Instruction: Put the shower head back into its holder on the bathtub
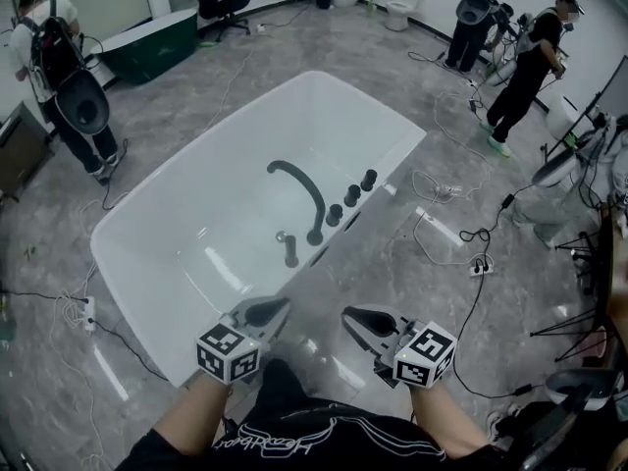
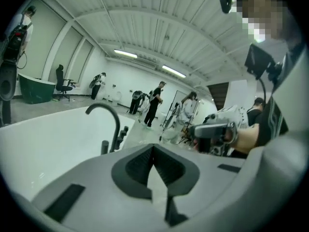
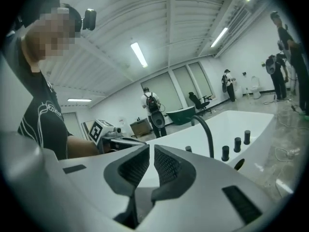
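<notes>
A white bathtub (image 1: 157,226) lies below me on the grey floor. On its right deck stand a black arched spout (image 1: 299,186), three black knobs (image 1: 351,195) and a short dark stub (image 1: 287,249) that may be the shower head standing upright; I cannot tell for sure. Two dark slots (image 1: 319,256) show in the deck's side. My left gripper (image 1: 270,312) hovers over the tub's near corner, shut and empty. Beside it, my right gripper (image 1: 355,320) is also shut on nothing. The spout (image 2: 108,117) and my closed left gripper (image 2: 153,149) show in the left gripper view. The right gripper (image 3: 152,149) faces the spout (image 3: 207,129).
Cables and a power strip (image 1: 480,266) trail over the floor to the right of the tub. People stand at the back left (image 1: 59,77) and back right (image 1: 525,67). A green tub (image 1: 147,47), an office chair (image 1: 218,3) and a toilet (image 1: 399,10) stand along the far side.
</notes>
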Demonstrator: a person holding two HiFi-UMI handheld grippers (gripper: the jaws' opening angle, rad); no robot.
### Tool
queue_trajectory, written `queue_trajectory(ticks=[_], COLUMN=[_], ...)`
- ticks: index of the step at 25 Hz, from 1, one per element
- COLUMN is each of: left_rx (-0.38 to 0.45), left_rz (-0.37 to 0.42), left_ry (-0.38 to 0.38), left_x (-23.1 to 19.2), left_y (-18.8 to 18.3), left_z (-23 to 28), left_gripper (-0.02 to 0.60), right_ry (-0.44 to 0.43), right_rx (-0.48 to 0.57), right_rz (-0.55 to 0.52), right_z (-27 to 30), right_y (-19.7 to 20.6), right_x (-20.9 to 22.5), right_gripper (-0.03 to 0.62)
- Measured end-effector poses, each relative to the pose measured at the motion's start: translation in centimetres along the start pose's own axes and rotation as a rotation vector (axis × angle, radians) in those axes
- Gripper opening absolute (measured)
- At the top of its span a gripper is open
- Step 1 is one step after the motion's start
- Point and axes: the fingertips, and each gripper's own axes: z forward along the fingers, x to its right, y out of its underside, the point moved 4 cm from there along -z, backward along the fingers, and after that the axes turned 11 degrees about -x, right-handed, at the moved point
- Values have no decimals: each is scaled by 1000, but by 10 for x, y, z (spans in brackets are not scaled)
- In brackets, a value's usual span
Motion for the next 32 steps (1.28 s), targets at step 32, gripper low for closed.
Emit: queue_trajectory(ticks=[32], left_rx=[154], left_rz=[151], left_ry=[23], left_x=[184], left_y=[-27], left_z=[-102], left_gripper=[5], right_ry=[-125], right_rx=[78], right_rz=[-219], right_z=[-78], right_y=[-15], right_x=[-137], right_gripper=[23])
